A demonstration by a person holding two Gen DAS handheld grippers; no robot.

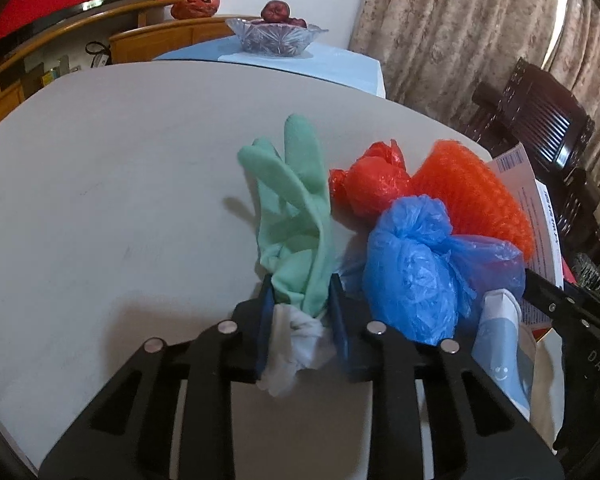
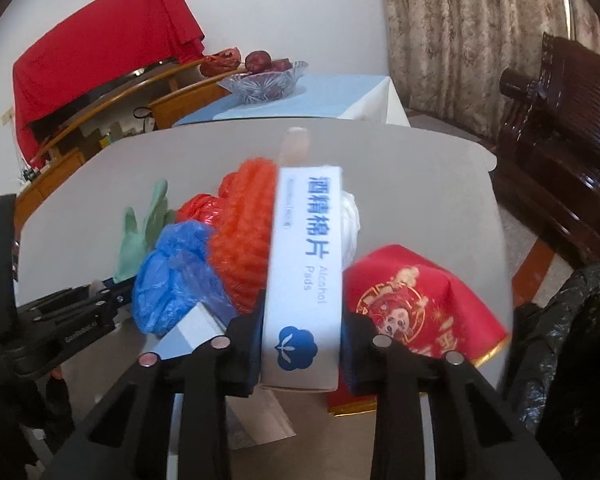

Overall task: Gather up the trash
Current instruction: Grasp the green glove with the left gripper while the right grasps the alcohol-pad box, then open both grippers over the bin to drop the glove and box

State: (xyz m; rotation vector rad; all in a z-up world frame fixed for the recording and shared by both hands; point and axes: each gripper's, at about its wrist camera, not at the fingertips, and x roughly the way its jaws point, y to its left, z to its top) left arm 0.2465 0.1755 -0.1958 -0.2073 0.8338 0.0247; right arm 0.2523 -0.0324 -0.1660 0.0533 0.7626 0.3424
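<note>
On the left, the left gripper (image 1: 300,300) is pinching the cuff of a green glove (image 1: 296,216), whose fingers are standing up off the grey table (image 1: 100,200); the pads are pressing on it. Right of the glove, 3 pieces are lying bunched together on the table: a red plastic bag (image 1: 370,188), a blue plastic bag (image 1: 412,268) and an orange mesh wad (image 1: 476,196). Further right, the right gripper (image 2: 302,344) is clamping a white alcohol pads box (image 2: 306,272), held upright. Beside it a red printed cloth (image 2: 416,312) is resting on the table. At the far right a black trash bag (image 2: 572,320) is waiting; its inside is hidden. Collection is looking barely begun: 2 items gripped, at least 4 left. Behind, a glass bowl (image 1: 276,38) is holding dark red fruit (image 1: 275,11).
</note>
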